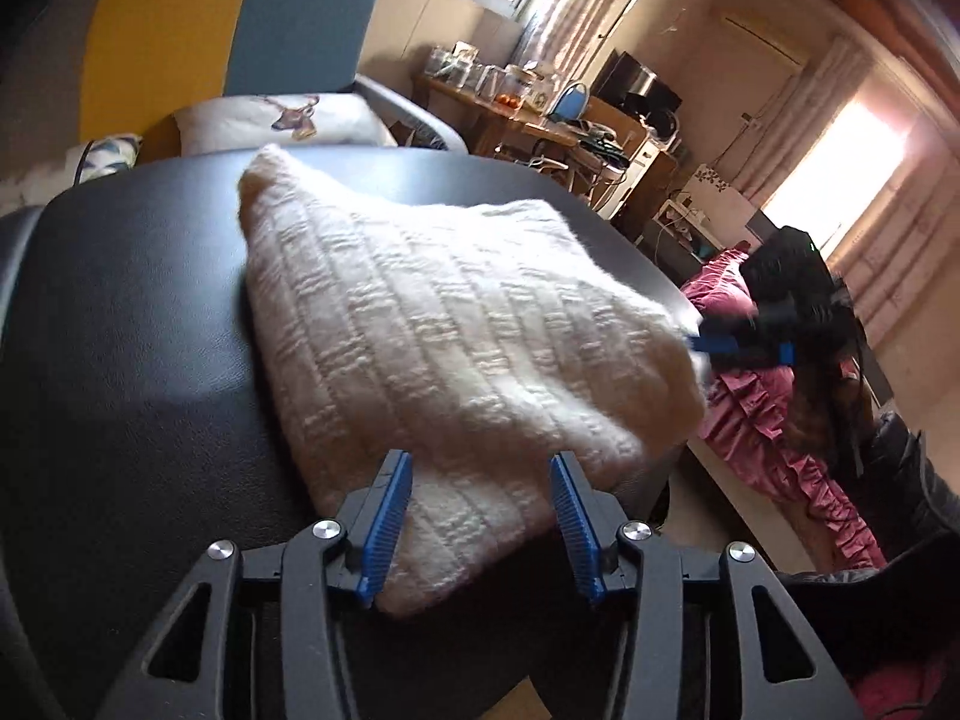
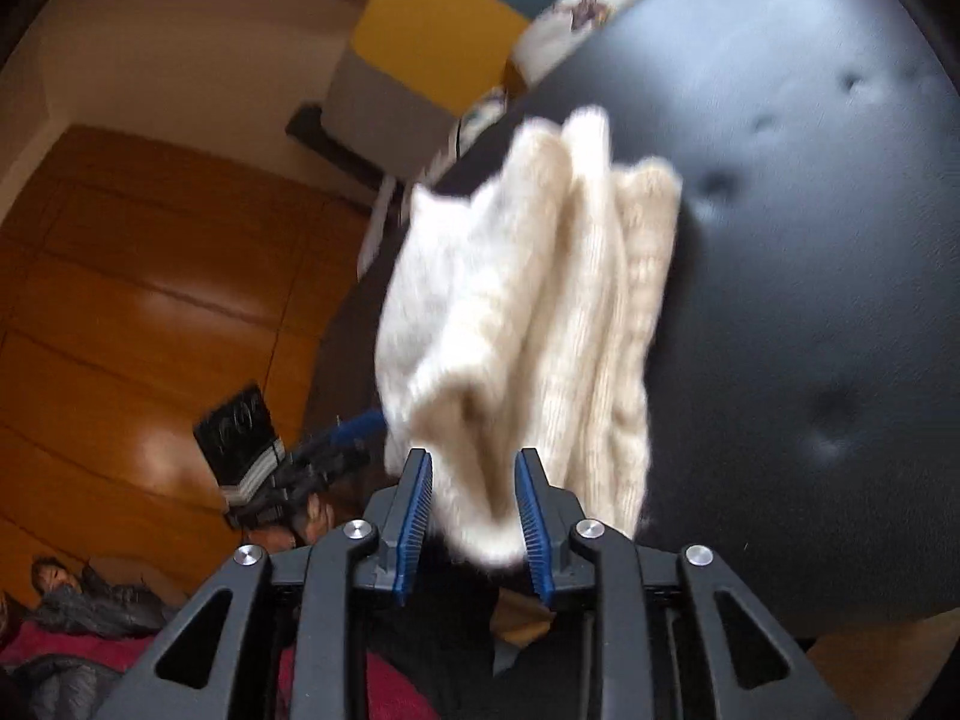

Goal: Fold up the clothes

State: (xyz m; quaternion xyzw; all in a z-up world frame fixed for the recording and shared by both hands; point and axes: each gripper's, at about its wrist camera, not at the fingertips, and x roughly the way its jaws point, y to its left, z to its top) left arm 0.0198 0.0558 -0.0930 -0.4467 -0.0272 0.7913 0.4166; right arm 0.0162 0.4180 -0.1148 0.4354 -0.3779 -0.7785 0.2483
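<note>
Right wrist view: right hand-held gripper (image 2: pixel 474 495) pinches the folded sweater's (image 2: pixel 528 312) edge. Left hand-held gripper (image 1: pixel 480 501) spread astride it. Layers could splay if that pinch slips.

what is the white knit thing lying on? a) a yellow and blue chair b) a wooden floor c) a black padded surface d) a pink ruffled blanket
c: in the left wrist view the folded white knit garment lies across the black padded surface, with the pink ruffled fabric off to the side beyond its edge and the left claw open around the near edge.
</note>
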